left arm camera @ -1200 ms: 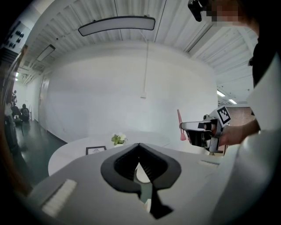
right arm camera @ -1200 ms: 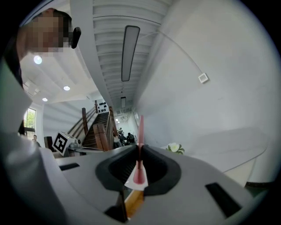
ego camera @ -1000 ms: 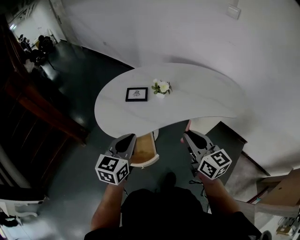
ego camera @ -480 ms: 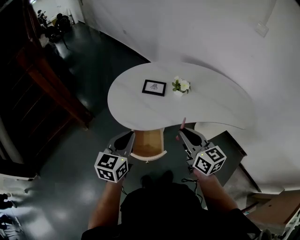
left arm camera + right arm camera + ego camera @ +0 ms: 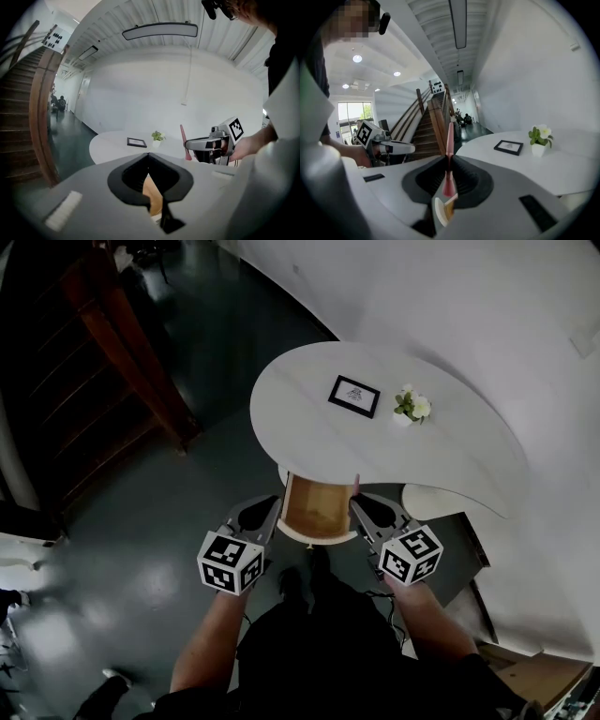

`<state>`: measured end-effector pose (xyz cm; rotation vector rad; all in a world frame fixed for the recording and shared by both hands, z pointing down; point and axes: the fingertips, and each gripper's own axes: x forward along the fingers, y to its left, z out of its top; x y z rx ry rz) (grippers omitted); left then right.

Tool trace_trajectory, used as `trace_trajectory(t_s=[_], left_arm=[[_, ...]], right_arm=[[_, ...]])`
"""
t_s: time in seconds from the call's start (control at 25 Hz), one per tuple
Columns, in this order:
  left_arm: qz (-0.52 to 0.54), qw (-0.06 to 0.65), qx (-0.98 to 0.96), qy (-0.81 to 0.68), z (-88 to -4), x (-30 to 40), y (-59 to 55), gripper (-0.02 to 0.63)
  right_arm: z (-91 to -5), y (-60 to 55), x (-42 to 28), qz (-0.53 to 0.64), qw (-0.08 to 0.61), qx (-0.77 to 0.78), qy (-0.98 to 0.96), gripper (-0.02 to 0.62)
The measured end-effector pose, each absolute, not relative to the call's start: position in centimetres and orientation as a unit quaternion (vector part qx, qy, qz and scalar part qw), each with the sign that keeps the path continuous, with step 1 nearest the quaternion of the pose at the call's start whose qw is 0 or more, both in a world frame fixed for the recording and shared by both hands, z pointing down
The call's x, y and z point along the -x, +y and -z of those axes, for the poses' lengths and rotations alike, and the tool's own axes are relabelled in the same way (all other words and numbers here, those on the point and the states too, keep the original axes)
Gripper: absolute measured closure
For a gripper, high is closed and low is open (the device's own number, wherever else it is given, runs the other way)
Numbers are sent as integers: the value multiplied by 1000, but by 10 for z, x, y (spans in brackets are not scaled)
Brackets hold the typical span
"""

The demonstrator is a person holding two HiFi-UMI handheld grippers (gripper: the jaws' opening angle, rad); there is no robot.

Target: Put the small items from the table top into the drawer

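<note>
item: slim pink stick (image 5: 449, 140), perhaps a pen; too thin in every view to name with confidence.
location: upright between the jaws of the right gripper (image 5: 448, 161), which are closed on its lower part, the tip rising well above them. it sits just below the table (image 5: 309, 432) edge, at the right side of the open drawer (image 5: 315, 506).
handling, as judged: light, stiff, narrow and probably smooth, so apt to pivot or slide in a two-point hold. a grip nearer mid-length would steady it better than one low down. it does not look fragile.
left gripper (image 5: 148, 154): jaws together, nothing between them, at the drawer's left side.
also on the table top: picture frame (image 5: 354, 396), lying flat; rigid, possibly glazed, best taken by an edge. small potted flower (image 5: 410, 409); likely top-heavy, best taken by the pot.
views: the right gripper view shows the hold on the stick. the left gripper view shows the stick side-on and slanted. only the head view shows the drawer pulled out, with its wooden inside.
</note>
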<state>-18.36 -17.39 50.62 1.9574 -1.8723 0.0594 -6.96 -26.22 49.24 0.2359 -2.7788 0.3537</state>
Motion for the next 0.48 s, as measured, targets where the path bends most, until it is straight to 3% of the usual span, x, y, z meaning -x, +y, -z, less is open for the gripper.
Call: trace_trajectory(t_s=[0.48], left_arm=[[-23, 280, -664, -693, -603, 205, -183, 595]], right_arm=[[-627, -256, 114, -85, 299, 25, -950, 541]])
